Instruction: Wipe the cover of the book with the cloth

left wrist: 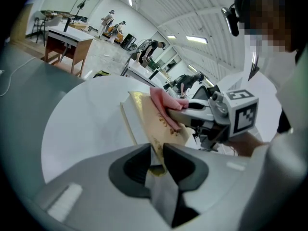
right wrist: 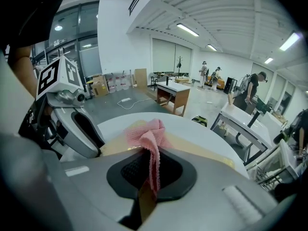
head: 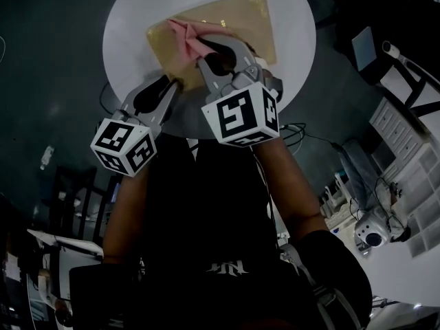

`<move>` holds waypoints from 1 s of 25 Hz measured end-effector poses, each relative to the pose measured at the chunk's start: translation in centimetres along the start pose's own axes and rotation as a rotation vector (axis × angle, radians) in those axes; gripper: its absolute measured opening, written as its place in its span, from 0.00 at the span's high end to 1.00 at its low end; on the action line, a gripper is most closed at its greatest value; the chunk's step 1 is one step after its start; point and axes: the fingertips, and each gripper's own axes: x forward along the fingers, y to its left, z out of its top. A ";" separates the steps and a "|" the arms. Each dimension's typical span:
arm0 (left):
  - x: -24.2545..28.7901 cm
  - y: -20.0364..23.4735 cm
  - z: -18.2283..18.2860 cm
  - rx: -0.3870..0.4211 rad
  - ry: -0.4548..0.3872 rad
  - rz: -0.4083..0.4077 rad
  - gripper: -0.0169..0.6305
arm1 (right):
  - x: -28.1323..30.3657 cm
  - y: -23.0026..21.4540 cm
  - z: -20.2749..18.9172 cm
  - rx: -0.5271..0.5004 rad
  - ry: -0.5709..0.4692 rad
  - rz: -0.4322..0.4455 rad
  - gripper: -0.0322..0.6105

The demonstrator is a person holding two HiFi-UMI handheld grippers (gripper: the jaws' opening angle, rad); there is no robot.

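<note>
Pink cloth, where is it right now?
Head view, upper centre: pink cloth pinched in the right gripper, lying on the tan book on the round white table.

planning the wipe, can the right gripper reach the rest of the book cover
Likely yes: the book past the cloth lies bare; the left gripper only holds its near edge.

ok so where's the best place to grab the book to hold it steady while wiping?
The near-left corner, approached from the person's side. The book lies flat, cover up, so only its thin edge fits between jaws. That corner also sits clear of the cloth held in the right tool mid-cover. The left tool is clamped on that corner.
</note>
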 end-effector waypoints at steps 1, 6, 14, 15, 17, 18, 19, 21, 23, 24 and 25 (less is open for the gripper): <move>0.0 0.0 0.0 0.001 0.001 0.000 0.84 | -0.2 -0.4 -0.3 0.009 0.001 -0.007 0.93; 0.3 -0.1 0.1 0.005 0.003 0.003 0.84 | -1.2 -2.6 -1.7 0.049 0.006 -0.038 0.93; 0.1 -0.1 -0.1 0.007 0.002 0.005 0.84 | -3.0 -5.9 -3.9 0.094 0.036 -0.116 0.93; 0.1 -0.1 -0.1 0.008 0.001 0.006 0.84 | -3.2 -6.4 -4.3 0.095 0.041 -0.126 0.93; 0.2 -0.1 -0.1 0.008 0.000 0.007 0.84 | -3.6 -7.3 -4.9 0.098 0.052 -0.146 0.93; 0.2 -0.1 -0.1 0.008 0.000 0.007 0.84 | -3.8 -7.8 -5.1 0.099 0.057 -0.156 0.93; 0.2 -0.1 -0.1 0.008 -0.001 0.007 0.84 | -4.0 -8.3 -5.4 0.101 0.060 -0.165 0.93; 0.2 -0.1 -0.1 0.008 -0.002 0.006 0.84 | -4.4 -8.9 -5.8 0.106 0.064 -0.181 0.93; 0.2 0.0 -0.1 0.008 -0.003 0.005 0.84 | -4.6 -9.3 -6.0 0.113 0.066 -0.194 0.93; 0.2 0.0 -0.1 0.008 -0.003 0.004 0.84 | -4.7 -9.6 -6.1 0.118 0.068 -0.200 0.93; 0.2 0.0 -0.1 0.008 -0.003 0.003 0.84 | -4.9 -9.9 -6.4 0.122 0.072 -0.208 0.93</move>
